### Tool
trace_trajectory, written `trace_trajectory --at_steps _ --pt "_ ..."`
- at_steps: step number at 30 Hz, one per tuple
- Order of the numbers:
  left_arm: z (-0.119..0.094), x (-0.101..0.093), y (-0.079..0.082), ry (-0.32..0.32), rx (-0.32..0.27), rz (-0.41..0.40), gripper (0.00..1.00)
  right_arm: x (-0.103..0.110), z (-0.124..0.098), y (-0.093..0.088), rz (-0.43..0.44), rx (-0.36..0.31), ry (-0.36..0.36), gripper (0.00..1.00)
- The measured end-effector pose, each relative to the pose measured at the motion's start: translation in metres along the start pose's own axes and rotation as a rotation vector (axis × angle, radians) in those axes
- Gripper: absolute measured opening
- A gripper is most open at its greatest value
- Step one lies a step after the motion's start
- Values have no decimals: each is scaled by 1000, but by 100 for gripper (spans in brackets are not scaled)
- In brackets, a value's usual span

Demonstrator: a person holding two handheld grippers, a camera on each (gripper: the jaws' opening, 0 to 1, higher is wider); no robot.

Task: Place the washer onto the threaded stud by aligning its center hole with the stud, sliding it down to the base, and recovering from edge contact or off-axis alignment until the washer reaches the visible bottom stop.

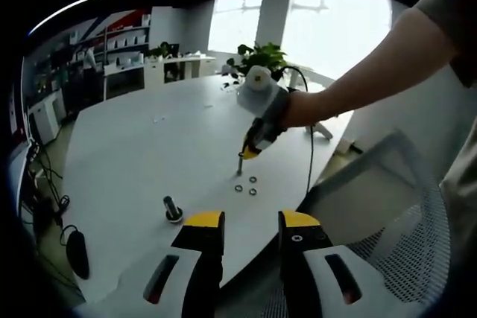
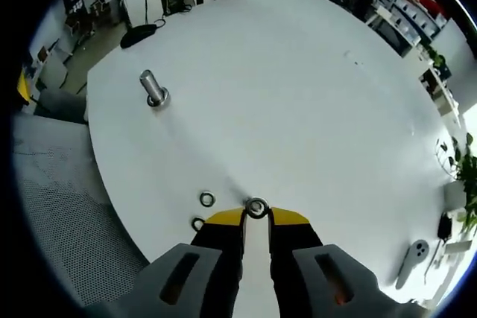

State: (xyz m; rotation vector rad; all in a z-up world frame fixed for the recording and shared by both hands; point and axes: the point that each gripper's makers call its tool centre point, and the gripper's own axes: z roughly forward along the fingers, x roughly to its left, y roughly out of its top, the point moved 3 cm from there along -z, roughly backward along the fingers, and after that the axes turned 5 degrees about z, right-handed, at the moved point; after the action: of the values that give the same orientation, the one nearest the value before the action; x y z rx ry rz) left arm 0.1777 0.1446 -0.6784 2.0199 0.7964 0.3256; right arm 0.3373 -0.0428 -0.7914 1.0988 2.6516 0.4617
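white table (image 2: 313, 94) holds the stud (image 2: 153, 87); right claw (image 2: 256, 215) pinches a washer (image 2: 256, 207), left claw (image 1: 251, 223) gapes; tilted, it could snag the threads.

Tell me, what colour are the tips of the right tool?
Yellow, on black jaws; the right tool shows them best in the right gripper view.

Washer (image 2: 256, 207) at gripper (image 2: 256, 217) tips (touching)

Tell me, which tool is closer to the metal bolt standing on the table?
Left. The left tool hovers just short of the stud, while the right tool is farther away across the table, down at the washers.
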Motion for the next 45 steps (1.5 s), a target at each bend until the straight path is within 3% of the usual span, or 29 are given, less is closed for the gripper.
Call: trace_trajectory --at_steps 1,2,4,13,19,45 --pt "0 0 0 0 1 0 27 1 0 -2 -10 14 7 4" --pt "0 0 0 1 2 0 27 2 1 -3 -61 21 32 3" --pt "0 0 -1 3 4 1 27 3 3 -2 -16 7 19 3" --pt "0 2 -2 16 10 5 27 5 11 -15 -9 34 25 4" --pt "1 1 -3 10 19 5 27 6 11 -15 6 27 24 8" --pt "-2 2 -1 19 3 6 27 6 10 18 -34 -9 5 10"
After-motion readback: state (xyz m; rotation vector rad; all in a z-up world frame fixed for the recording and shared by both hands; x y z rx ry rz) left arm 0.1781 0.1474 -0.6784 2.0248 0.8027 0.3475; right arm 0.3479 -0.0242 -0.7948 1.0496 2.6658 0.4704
